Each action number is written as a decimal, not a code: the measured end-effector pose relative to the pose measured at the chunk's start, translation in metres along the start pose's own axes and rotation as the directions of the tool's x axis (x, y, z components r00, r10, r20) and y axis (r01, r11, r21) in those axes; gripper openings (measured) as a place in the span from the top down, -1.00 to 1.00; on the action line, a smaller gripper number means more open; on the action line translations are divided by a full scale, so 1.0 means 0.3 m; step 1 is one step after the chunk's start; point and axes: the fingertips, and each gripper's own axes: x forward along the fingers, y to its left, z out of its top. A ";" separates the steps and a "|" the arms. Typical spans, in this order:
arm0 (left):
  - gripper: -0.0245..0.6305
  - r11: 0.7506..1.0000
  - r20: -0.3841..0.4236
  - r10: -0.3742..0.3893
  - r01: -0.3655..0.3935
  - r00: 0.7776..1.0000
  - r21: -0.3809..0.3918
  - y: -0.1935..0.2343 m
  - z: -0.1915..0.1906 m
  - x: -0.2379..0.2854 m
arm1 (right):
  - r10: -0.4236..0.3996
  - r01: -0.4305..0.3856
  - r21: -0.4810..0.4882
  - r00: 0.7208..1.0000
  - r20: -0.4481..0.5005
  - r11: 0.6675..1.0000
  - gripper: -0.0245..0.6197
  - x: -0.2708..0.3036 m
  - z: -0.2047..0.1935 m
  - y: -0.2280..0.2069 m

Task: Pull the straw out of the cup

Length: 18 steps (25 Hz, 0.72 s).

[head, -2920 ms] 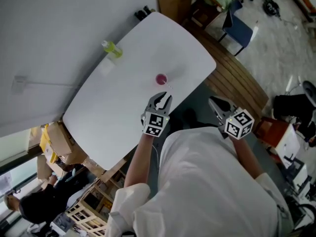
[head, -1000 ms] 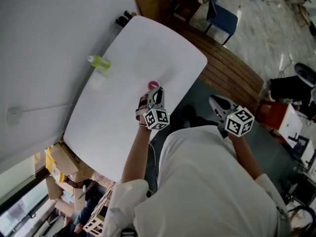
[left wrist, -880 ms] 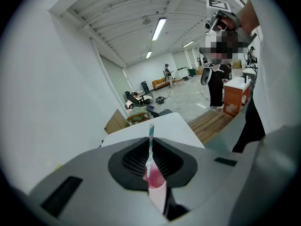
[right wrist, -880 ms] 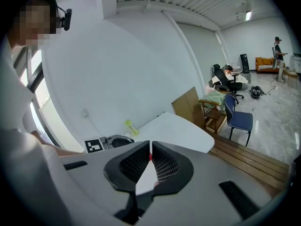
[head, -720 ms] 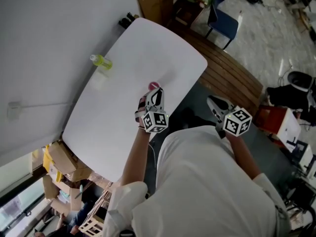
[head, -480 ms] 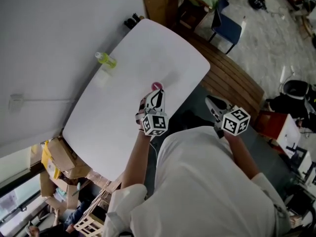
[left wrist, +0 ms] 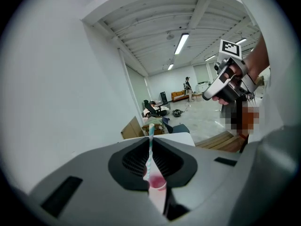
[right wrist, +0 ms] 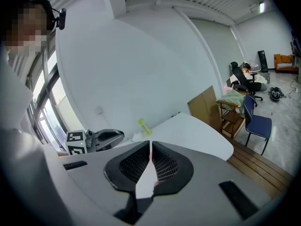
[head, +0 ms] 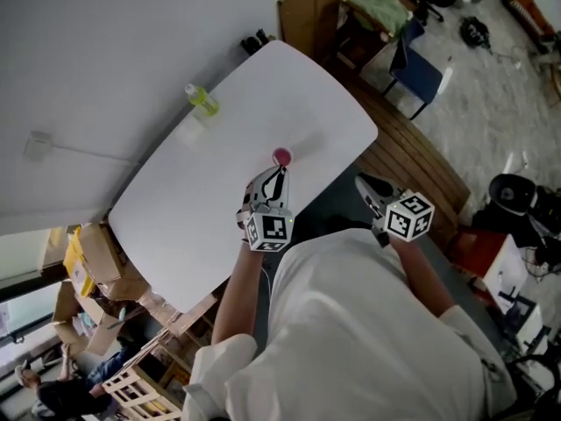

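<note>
A small pink cup (head: 281, 157) stands on the white table (head: 219, 174) near its right edge. My left gripper (head: 280, 174) hangs just on the near side of the cup and above it. In the left gripper view this gripper (left wrist: 150, 145) is shut on a teal-and-white striped straw (left wrist: 150, 147) that stands upright between the pads. The pink cup (left wrist: 157, 183) shows below, through the gap. The left jaw hides the straw's lower end. My right gripper (head: 362, 183) hovers off the table's edge over the floor. Its jaws (right wrist: 150, 155) are shut with nothing between them.
A yellow-green bottle (head: 202, 100) lies at the table's far side by the wall. A brown board (head: 308, 11), a blue chair (head: 422, 70) and a wooden floor strip (head: 412, 156) lie beyond the table's right end. Cardboard boxes (head: 92, 261) sit at its left end.
My left gripper has risen off the cup with the straw in its jaws, and the whole pink rim now shows beyond its tips. The right gripper has drifted slightly left.
</note>
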 end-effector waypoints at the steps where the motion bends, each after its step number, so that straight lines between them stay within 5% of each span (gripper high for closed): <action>1: 0.85 1.000 -0.002 0.012 -0.012 1.000 -0.004 -0.001 0.010 -0.009 | 0.014 -0.014 -0.003 1.000 -0.005 1.000 0.80 0.003 0.006 -0.002; 9: 0.85 0.982 -0.012 0.147 -0.147 0.989 -0.115 -0.020 0.074 -0.090 | 0.130 -0.135 -0.078 0.989 -0.066 0.988 0.80 0.000 0.044 -0.008; 18: 0.85 0.913 -0.025 0.304 -0.299 0.952 -0.278 -0.082 0.143 -0.212 | 0.229 -0.243 -0.142 0.967 -0.110 0.959 0.80 -0.082 0.031 -0.025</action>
